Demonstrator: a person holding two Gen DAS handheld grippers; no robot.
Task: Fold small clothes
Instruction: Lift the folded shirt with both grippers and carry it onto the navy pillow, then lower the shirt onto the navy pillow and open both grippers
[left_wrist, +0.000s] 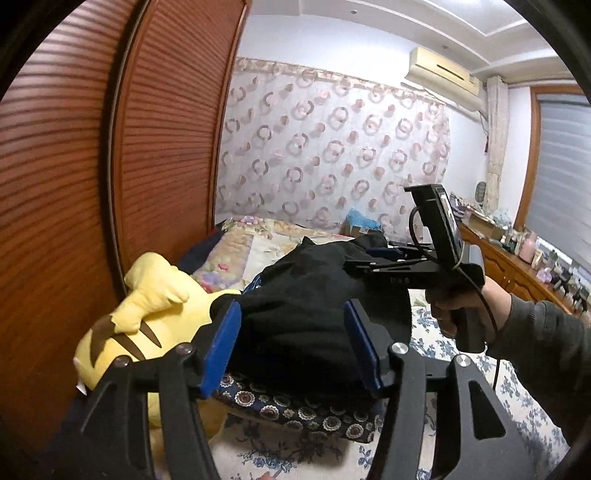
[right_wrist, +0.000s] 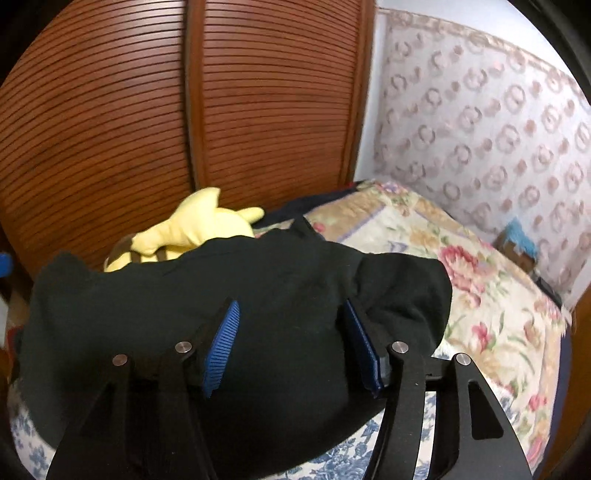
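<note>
We saw the black garment (right_wrist: 236, 295), a soft, matte, rumpled mound, lying on the bed (right_wrist: 498, 317) atop a dark floral cushion (left_wrist: 295, 410). Our left claw (left_wrist: 291, 347) and right claw (right_wrist: 291, 347) each stood with blue pads apart, the cloth showing between them. Beyond it lay a yellow plush toy (left_wrist: 147, 314) against the slatted wooden wardrobe doors (right_wrist: 147, 110).

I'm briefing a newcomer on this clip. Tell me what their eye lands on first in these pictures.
First, the black garment heaped on the bed, filling the middle of both views, with the open left gripper and open right gripper pointed at it. Next, the yellow plush toy lying behind and left of the garment, against the slatted wooden wardrobe doors. The floral quilt spreads to the right.
</note>
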